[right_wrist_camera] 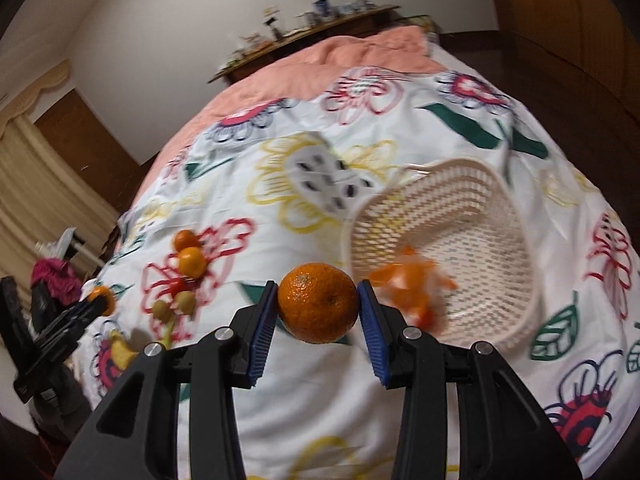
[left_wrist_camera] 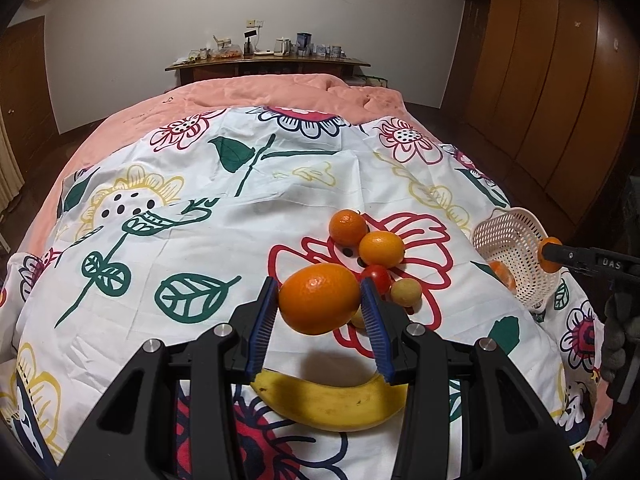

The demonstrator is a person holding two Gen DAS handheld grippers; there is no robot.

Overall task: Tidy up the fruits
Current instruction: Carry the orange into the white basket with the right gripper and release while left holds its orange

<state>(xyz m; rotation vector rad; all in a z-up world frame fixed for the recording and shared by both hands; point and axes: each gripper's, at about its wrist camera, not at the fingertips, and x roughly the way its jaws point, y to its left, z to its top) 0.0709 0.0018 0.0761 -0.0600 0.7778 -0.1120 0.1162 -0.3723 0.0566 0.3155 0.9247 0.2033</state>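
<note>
One marking, "DAS", shows on the right gripper (left_wrist_camera: 550,255).

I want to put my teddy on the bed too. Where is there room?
Free: the flowered sheet left of the fruit pile, up to the pink blanket. Crowded: around the pile, the banana and the white basket.
</note>
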